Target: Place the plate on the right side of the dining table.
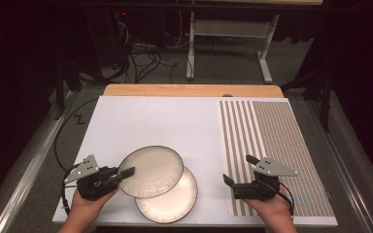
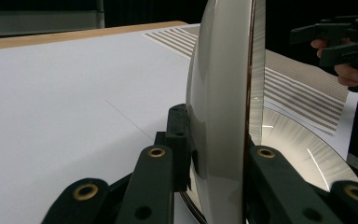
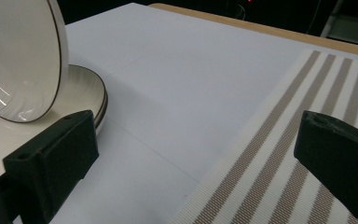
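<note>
A cream plate with a dark rim [image 1: 150, 171] is lifted and tilted over a second, matching plate [image 1: 175, 201] that lies flat near the table's front edge. My left gripper [image 1: 126, 172] is shut on the raised plate's left rim. In the left gripper view the plate [image 2: 219, 107] stands edge-on between the jaws of that gripper [image 2: 219, 149], with the lower plate [image 2: 303, 149] behind. My right gripper [image 1: 239, 170] hovers open over the striped placemat [image 1: 272, 145], right of the plates, nothing between its fingers. The right gripper view shows its spread jaws [image 3: 198, 149], the tilted plate [image 3: 14, 56] and the lower plate [image 3: 81, 88].
A white sheet [image 1: 160, 121] covers most of the wooden table [image 1: 189, 90]; the striped placemat [image 3: 298, 102] takes up its right side. Beyond the table's far edge are cables and a metal frame [image 1: 264, 63] on the floor. The far half of the sheet is bare.
</note>
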Demonstrator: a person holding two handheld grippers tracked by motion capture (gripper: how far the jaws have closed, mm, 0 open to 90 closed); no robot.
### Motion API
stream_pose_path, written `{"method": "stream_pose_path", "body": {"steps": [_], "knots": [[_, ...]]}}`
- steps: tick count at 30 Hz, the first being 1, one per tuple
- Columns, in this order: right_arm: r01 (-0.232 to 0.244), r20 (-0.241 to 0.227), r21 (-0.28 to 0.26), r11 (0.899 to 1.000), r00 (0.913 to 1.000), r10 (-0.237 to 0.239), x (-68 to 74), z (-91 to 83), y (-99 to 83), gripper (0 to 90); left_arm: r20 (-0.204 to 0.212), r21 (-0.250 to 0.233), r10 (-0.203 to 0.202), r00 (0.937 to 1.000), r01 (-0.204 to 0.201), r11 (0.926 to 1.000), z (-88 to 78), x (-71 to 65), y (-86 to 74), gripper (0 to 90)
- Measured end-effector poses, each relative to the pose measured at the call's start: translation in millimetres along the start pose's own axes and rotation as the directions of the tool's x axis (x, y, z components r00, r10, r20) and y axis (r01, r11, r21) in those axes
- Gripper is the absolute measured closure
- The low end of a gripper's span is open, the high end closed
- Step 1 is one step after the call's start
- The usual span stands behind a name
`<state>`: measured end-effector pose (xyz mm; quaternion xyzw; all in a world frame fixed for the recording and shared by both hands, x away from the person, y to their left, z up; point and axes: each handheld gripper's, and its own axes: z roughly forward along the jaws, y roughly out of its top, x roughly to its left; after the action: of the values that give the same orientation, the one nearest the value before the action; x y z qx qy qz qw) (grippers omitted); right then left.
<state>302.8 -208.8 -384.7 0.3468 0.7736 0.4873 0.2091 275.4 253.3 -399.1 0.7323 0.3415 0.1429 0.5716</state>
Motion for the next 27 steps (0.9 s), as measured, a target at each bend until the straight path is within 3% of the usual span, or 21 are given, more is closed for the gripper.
{"method": "stream_pose_path", "body": {"steps": [7,14,27], "knots": [[0.037,-0.079,0.003,0.999,0.9962,-0.037,24.9,25.7,8.6,3.1,-0.013,0.008,0.012,0.9998,-0.012,0.9999,-0.4,-0.3,0.1,77.3],[0.078,-0.155,0.004,0.997,0.9849,-0.077,53.4,52.9,19.5,8.7,-0.019,0.006,0.018,0.9997,-0.018,0.9998,-0.9,-1.8,0.0,77.3],[0.063,-0.236,0.024,0.998,0.9702,-0.056,75.5,85.6,29.6,22.4,-0.019,0.006,0.029,0.9994,-0.028,0.9996,-1.4,-2.8,-0.2,77.4]]}}
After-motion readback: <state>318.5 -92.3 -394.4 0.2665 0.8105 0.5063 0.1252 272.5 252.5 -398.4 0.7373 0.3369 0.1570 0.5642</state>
